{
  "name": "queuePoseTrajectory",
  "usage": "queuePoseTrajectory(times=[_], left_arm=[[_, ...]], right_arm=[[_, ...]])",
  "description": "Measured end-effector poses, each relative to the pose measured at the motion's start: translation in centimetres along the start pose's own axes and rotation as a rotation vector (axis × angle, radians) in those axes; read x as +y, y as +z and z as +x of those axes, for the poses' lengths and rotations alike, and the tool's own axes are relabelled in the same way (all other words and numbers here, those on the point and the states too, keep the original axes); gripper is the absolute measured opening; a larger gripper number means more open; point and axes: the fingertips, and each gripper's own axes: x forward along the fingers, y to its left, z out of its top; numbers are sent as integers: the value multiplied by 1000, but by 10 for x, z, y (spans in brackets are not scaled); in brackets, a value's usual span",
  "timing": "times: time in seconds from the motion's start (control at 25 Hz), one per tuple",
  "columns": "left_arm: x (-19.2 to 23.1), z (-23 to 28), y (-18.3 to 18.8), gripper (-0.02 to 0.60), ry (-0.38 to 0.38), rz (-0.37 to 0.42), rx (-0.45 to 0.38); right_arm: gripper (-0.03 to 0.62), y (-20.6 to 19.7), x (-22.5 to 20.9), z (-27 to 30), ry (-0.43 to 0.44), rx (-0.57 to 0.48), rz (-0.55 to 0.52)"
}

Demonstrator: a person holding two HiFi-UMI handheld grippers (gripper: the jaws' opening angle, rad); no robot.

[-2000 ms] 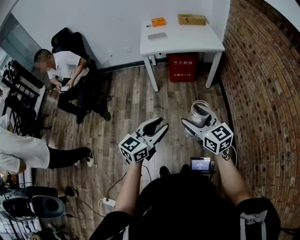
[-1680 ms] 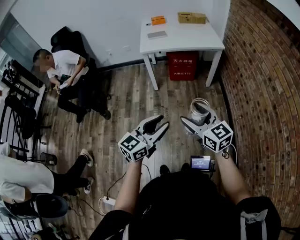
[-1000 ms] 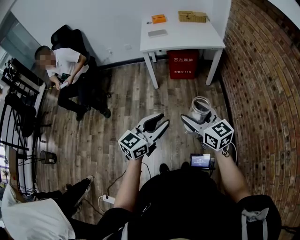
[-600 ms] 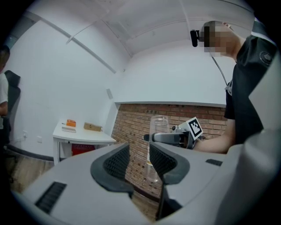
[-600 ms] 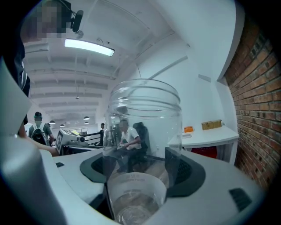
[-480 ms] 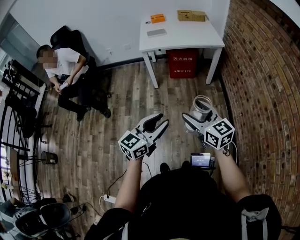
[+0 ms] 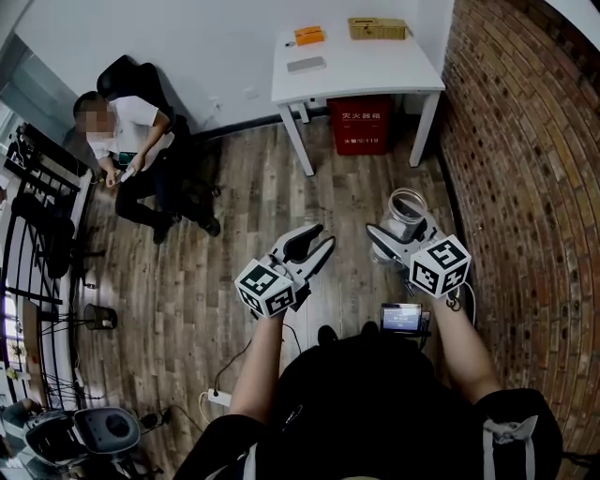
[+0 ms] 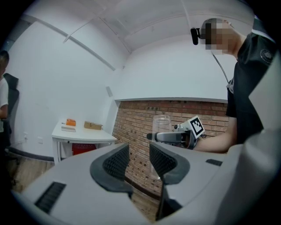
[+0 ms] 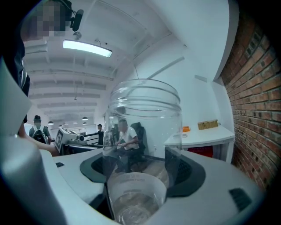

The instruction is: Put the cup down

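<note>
A clear, empty cup [image 7: 405,214] with a threaded rim stands upright in the air above the wooden floor, and my right gripper [image 7: 401,231] is shut on its lower body. In the right gripper view the cup [image 9: 142,132] fills the middle, with the dark pads [image 9: 189,172] pressed on both sides of it. My left gripper [image 7: 320,236] hangs a little to the left of it, at about the same height. Its jaws stand slightly apart with nothing between them [image 8: 138,156]. The left gripper view shows the cup [image 8: 161,125] held in the right gripper [image 8: 175,137].
A white table [image 7: 366,70] stands ahead against the wall, bearing an orange box [image 7: 308,37], a tan box [image 7: 378,28] and a grey slab. A red box [image 7: 364,127] sits under it. A brick wall [image 7: 525,187] runs along the right. A person [image 7: 131,141] sits at far left.
Both grippers have barely moved and the right one keeps its hold on the cup. A person walking at the lower left has left the head view.
</note>
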Motion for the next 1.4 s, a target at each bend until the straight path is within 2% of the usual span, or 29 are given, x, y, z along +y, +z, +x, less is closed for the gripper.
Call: queuePoseTrajectory(times=[0.48,0.76,1.04,1.4], left_arm=[[1,44,-4,137,36,-12,-1],[23,71,-5,137,12,-25,-5],[93,106,-1,137,-19,-27,-2],[230,150,40,137,-77,-9,24]], right_arm=[[352,-5,-50,-10,27,9,17],[353,-3,-77,12,26,8,24],[353,9,-119,64,-6,3,12],[353,52,-181,193,-42,6,27]])
